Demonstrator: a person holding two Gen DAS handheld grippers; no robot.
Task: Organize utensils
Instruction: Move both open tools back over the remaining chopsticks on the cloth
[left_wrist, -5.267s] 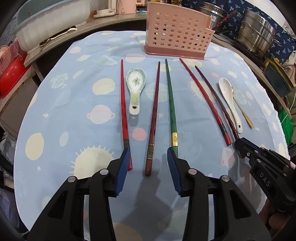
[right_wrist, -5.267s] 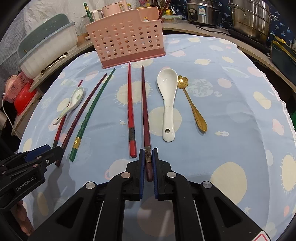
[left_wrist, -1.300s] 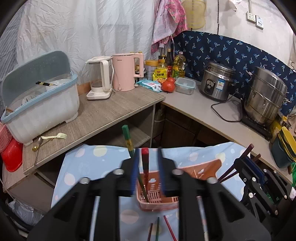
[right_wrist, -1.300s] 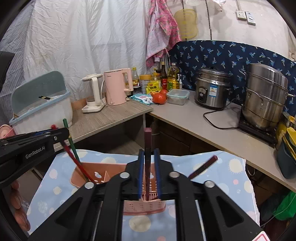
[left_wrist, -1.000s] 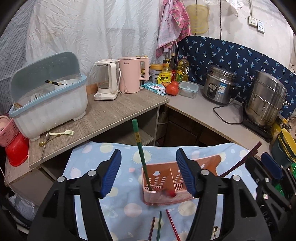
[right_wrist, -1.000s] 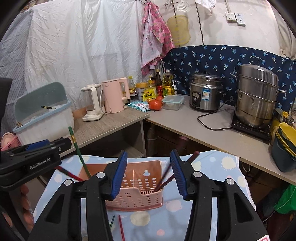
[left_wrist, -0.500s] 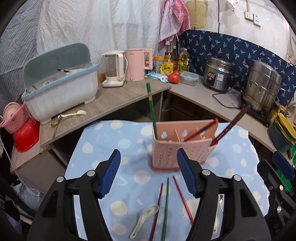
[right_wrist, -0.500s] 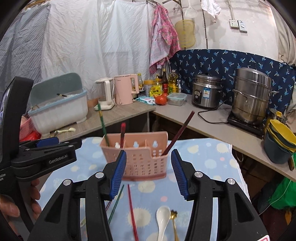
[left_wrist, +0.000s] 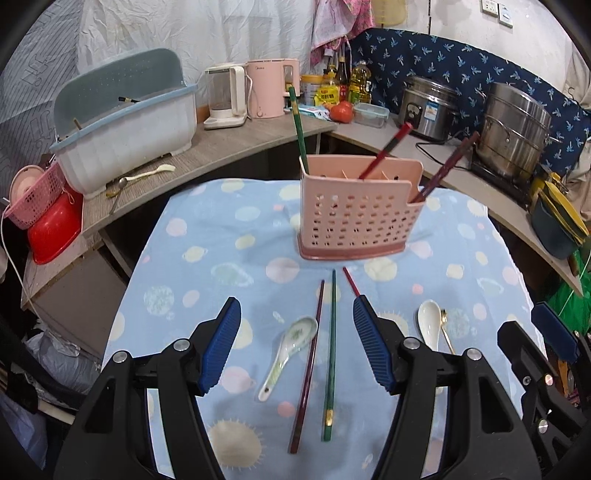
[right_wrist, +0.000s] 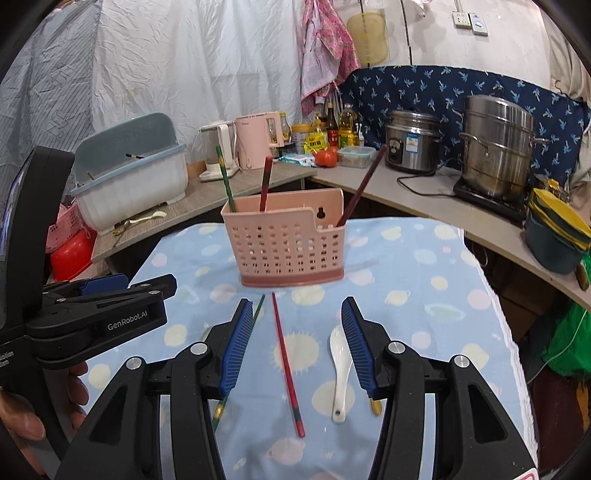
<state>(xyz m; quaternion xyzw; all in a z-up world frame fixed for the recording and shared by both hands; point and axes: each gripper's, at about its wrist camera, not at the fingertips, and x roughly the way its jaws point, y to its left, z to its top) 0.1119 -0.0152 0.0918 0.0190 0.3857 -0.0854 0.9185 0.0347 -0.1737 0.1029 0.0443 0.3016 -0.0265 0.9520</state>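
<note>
Both grippers empty above the loose utensils.

Left wrist view: left gripper (left_wrist: 295, 343) stands apart over the green chopstick (left_wrist: 330, 354) mid-table; centre on it before closing.
Right wrist view: right gripper (right_wrist: 295, 343) is apart over the red chopstick (right_wrist: 286, 365), before the pink holder (right_wrist: 288, 247) at the far edge.
</note>
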